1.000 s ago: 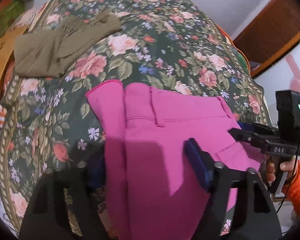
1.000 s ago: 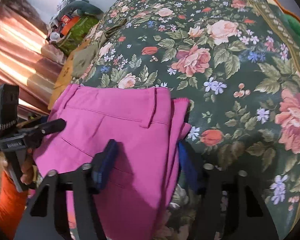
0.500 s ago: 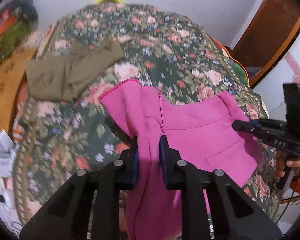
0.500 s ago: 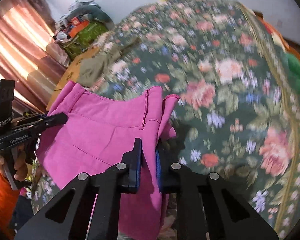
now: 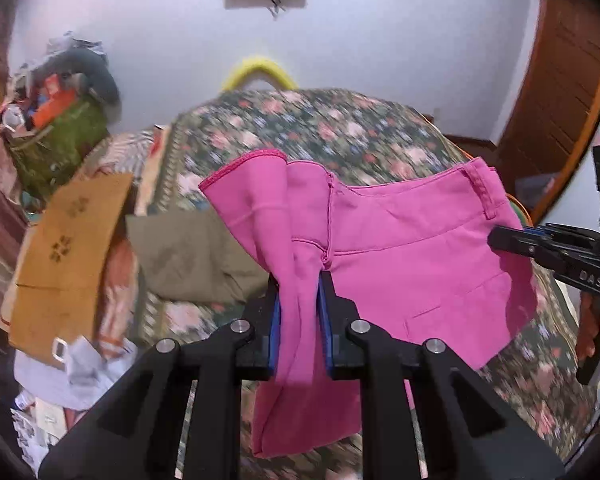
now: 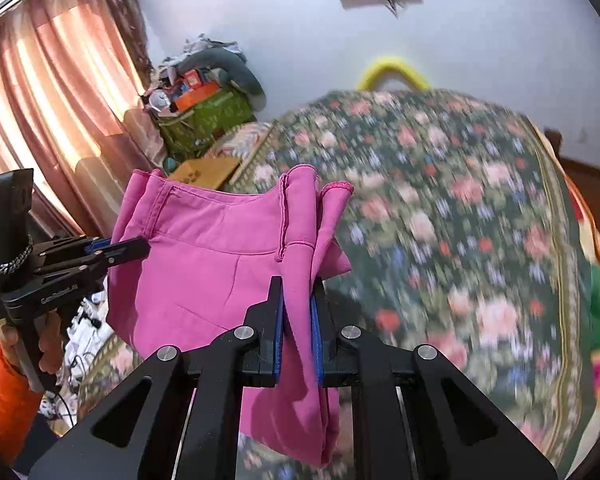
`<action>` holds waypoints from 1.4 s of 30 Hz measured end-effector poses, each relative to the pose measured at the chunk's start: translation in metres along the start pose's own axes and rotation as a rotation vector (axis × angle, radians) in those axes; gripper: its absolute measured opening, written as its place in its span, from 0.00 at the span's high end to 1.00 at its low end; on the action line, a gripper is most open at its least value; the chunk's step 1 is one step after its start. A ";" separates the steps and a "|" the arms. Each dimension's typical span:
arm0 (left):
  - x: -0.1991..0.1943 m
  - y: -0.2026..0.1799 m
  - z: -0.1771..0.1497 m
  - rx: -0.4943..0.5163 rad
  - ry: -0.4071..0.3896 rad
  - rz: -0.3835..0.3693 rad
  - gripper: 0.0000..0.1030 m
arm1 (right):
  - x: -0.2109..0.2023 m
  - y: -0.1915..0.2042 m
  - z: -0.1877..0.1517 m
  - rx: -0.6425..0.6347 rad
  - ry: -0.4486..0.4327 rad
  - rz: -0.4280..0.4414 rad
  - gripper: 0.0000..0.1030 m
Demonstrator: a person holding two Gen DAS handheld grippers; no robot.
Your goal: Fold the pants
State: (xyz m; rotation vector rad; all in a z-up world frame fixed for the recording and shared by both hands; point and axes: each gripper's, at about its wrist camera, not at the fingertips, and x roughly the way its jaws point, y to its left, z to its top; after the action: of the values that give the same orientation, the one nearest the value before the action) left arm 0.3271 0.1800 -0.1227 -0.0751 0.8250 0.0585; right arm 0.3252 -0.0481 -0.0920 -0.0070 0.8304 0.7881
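1. Left gripper [image 5: 299,300] clamps bunched cloth of the pink pants [image 5: 412,248].
2. Right gripper [image 6: 298,304] pinches the opposite waist corner.
3. Pants hang stretched between both, above the floral bed [image 6: 460,208], whose far half lies bare.
4. An olive garment [image 5: 192,256] lies near the bed's left edge.

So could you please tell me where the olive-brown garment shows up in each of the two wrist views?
Left wrist view: the olive-brown garment lies on the floral bedspread, left of centre, partly behind the pink pants.
Right wrist view: not in it; the pink pants likely cover that spot.
Shared landmark: the yellow curved thing at the bed's far end, against the wall.
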 end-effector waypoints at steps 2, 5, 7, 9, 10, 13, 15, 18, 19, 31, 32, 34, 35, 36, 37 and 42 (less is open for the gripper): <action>0.005 0.015 0.012 -0.019 -0.016 0.015 0.84 | 0.009 0.006 0.013 -0.015 -0.020 0.003 0.90; 0.018 0.036 0.026 -0.039 -0.033 0.037 0.84 | 0.029 0.011 0.031 -0.024 -0.041 0.004 0.90; 0.032 0.052 0.034 -0.063 -0.032 0.051 0.85 | 0.045 0.013 0.039 -0.018 -0.043 0.004 0.90; 0.045 0.065 0.040 -0.072 -0.026 0.070 0.85 | 0.063 0.016 0.048 -0.016 -0.040 -0.001 0.90; 0.053 0.071 0.042 -0.073 -0.019 0.079 0.85 | 0.071 0.018 0.051 -0.016 -0.038 -0.006 0.90; 0.076 0.088 0.050 -0.069 -0.004 0.111 0.85 | 0.098 0.021 0.061 -0.018 -0.018 -0.020 0.90; 0.093 0.100 0.052 -0.079 0.008 0.124 0.85 | 0.119 0.023 0.066 -0.025 -0.002 -0.031 0.90; 0.123 0.117 0.052 -0.103 0.037 0.138 0.85 | 0.143 0.027 0.069 -0.035 0.010 -0.045 0.90; 0.133 0.124 0.051 -0.121 0.047 0.138 0.85 | 0.151 0.027 0.069 -0.027 0.012 -0.047 0.90; 0.229 0.168 0.028 -0.214 0.181 0.202 0.86 | 0.234 0.024 0.055 -0.029 0.133 -0.168 0.90; 0.232 0.171 0.027 -0.215 0.191 0.208 0.86 | 0.236 0.023 0.053 -0.027 0.138 -0.176 0.90; 0.235 0.175 0.023 -0.218 0.206 0.215 0.86 | 0.237 0.021 0.051 -0.028 0.149 -0.190 0.84; 0.234 0.177 0.021 -0.218 0.212 0.209 0.86 | 0.237 0.021 0.050 -0.033 0.156 -0.193 0.83; 0.231 0.177 0.019 -0.215 0.216 0.202 0.86 | 0.235 0.021 0.048 -0.047 0.168 -0.203 0.82; 0.227 0.177 0.018 -0.213 0.217 0.201 0.85 | 0.233 0.021 0.047 -0.060 0.174 -0.209 0.80; 0.189 0.168 0.013 -0.215 0.195 0.160 0.74 | 0.200 0.023 0.045 -0.052 0.150 -0.182 0.65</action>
State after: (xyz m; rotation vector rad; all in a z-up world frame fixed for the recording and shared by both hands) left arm 0.4509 0.3530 -0.2601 -0.2204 1.0165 0.2951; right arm 0.4232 0.1068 -0.1865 -0.1878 0.9364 0.6421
